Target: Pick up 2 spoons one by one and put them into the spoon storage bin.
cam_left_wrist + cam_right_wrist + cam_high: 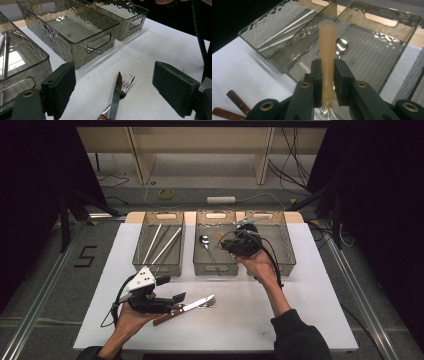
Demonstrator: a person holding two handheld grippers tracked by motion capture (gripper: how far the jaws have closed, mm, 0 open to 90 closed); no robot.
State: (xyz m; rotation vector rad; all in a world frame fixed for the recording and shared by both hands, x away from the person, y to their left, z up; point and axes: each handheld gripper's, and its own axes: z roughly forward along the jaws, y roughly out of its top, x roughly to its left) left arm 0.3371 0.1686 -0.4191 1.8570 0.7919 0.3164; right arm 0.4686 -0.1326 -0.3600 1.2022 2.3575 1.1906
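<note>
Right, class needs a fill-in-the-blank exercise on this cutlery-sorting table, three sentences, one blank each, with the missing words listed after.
1. The right gripper is shut on the pale ____ of a utensil.
2. A spoon lies in the ____ of the three baskets.
3. On the white table, in front of the open left gripper, a knife lies across a ____.

Missing words: handle; middle; fork

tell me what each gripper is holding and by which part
Right gripper: a utensil clamped by its tan handle. Left gripper: nothing, jaws open.
</note>
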